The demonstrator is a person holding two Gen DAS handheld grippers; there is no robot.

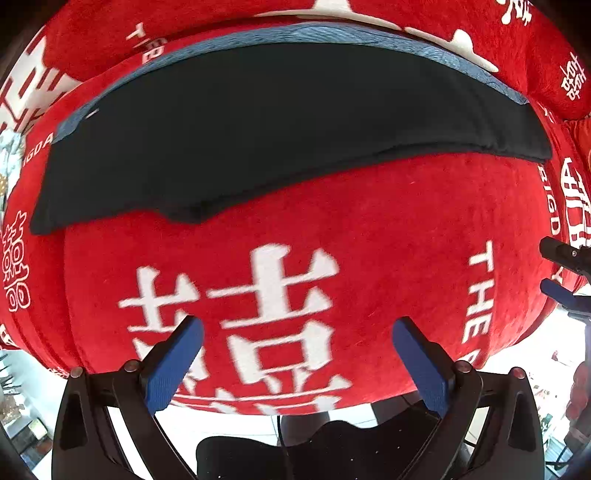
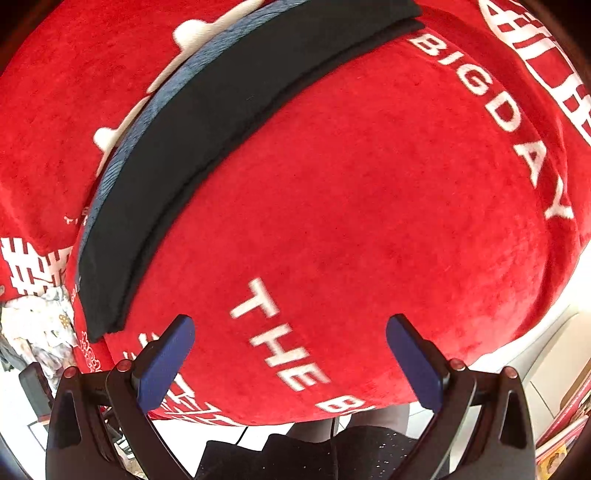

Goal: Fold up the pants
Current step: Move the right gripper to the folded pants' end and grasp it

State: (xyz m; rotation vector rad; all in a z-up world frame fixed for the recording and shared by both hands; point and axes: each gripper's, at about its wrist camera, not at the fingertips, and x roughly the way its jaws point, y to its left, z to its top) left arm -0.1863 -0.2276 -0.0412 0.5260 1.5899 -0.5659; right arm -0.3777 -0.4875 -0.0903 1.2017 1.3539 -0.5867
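Black pants (image 1: 280, 125) lie folded flat in a long band across the far part of a red plush blanket (image 1: 388, 236); the same pants (image 2: 207, 147) run diagonally at the upper left of the right wrist view, with layered edges showing. A blue-grey cloth (image 1: 332, 31) lies under their far edge. My left gripper (image 1: 297, 347) hovers open over the blanket's white characters, well short of the pants, holding nothing. My right gripper (image 2: 290, 345) is open too, over the word "THE", to the right of the pants' near end. The right gripper's fingers (image 1: 565, 273) show at the left view's right edge.
The red blanket (image 2: 369, 184) with white lettering covers a cushioned surface that drops off at the near edge to a pale floor (image 1: 229, 421). Red cushions (image 1: 517, 44) rise behind the pants. A crumpled light cloth (image 2: 40, 325) lies at the left; boxes (image 2: 565, 424) stand at the lower right.
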